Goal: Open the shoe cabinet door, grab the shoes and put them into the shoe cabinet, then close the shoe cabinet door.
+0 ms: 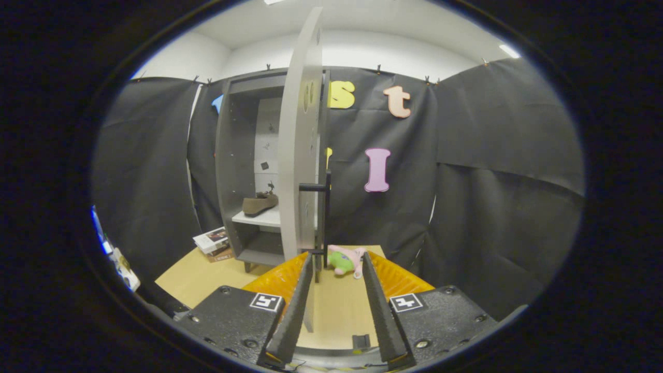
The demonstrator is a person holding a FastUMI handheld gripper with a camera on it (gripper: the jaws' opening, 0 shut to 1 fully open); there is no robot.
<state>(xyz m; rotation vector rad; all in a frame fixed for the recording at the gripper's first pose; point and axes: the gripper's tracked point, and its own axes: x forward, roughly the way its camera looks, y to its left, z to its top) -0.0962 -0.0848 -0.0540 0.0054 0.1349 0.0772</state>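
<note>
Gripper (339, 261): fingers spread apart, released, grasping nothing; bare tabletop shows between them.
Left finger (295, 316): its tip lies just beside the lower edge of the open door, near the bottom of the handle; contact cannot be told.
Right finger (380, 311): its tip is clear of the door, just near of the soft toy.
Shoe cabinet (235, 171): grey, upright, far and left of the fingers, standing on the wooden table; interior open to view.
Cabinet door (300, 155): swung open, seen almost edge-on, reaching from the cabinet toward the gripper.
Door handle (325, 217): dark vertical bar on the door's right face, just beyond the left fingertip.
Shoe (260, 203): brown, low-cut, lying on the pale shelf inside the cabinet, toe pointing left.
Shelf (259, 217): horizontal, mid-height; an open compartment sits below it.
Soft toy (346, 259): pink and green, lying on the table just ahead of the fingertips, right of the door.
Books (213, 242): small stack on the table, left of the cabinet base.
Table (186, 280): light wood surface.
</note>
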